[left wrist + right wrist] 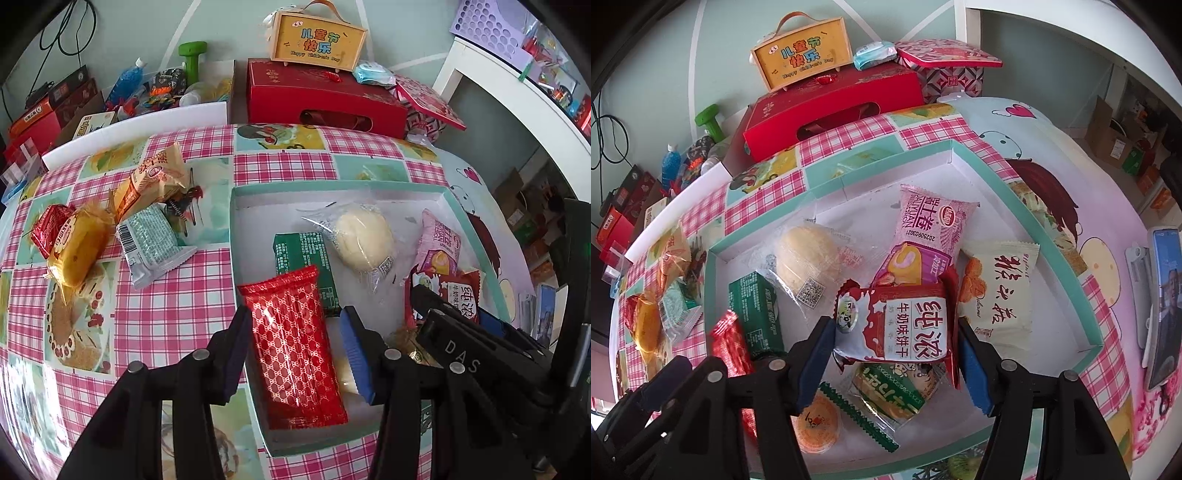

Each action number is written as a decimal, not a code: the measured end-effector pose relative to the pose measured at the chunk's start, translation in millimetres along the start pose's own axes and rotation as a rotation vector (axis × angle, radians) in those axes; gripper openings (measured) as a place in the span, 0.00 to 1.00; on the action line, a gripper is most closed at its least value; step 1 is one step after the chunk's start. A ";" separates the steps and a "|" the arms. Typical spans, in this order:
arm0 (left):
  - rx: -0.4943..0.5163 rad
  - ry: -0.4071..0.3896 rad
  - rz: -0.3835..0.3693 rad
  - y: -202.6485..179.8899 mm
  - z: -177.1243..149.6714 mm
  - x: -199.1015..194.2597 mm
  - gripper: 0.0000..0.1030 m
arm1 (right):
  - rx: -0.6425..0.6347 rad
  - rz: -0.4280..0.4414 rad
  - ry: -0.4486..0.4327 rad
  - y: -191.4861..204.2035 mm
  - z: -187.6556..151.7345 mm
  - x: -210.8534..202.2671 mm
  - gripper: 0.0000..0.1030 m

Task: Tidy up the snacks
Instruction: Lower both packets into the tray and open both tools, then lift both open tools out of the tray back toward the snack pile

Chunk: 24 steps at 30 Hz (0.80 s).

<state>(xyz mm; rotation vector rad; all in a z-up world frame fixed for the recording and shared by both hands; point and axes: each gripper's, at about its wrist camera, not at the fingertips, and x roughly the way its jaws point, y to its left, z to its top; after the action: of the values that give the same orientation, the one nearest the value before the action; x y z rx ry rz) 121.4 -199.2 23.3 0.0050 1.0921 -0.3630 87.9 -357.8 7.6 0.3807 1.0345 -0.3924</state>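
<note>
We find the left tool (295, 343) low over the near-left corner of the teal-rimmed tray (332, 188), its blue-padded fingers spread either side of a glossy red patterned packet (295, 343); contact is not evident. That packet lies flat, overlapping a green packet (306, 266).

The right tool (897, 350) sits just beside it, fingers apart, flanking a red-and-white milk biscuit packet (901, 325) that rests atop other snacks in the tray. We note a round pastry (807, 258) in clear wrap and a pink roll-cake packet (927, 236) behind it. More snacks lie on the checked worktop (166, 314).
</note>
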 end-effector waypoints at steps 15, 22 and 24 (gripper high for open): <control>-0.106 0.030 0.118 27.5 0.0 7.8 0.81 | -0.031 -0.040 0.020 1.7 -0.9 8.6 0.96; -0.124 0.007 0.213 36.5 -3.3 11.6 0.89 | -0.048 -0.055 0.011 3.0 -1.8 9.4 1.00; -0.119 -0.007 0.234 39.0 -2.8 11.6 0.89 | -0.051 -0.061 0.002 2.9 -1.0 8.4 1.00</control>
<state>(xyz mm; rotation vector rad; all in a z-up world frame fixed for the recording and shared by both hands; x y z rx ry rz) 135.0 -165.3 5.3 0.0258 1.0920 -0.0881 92.4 -355.9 0.2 0.3042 1.0576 -0.4192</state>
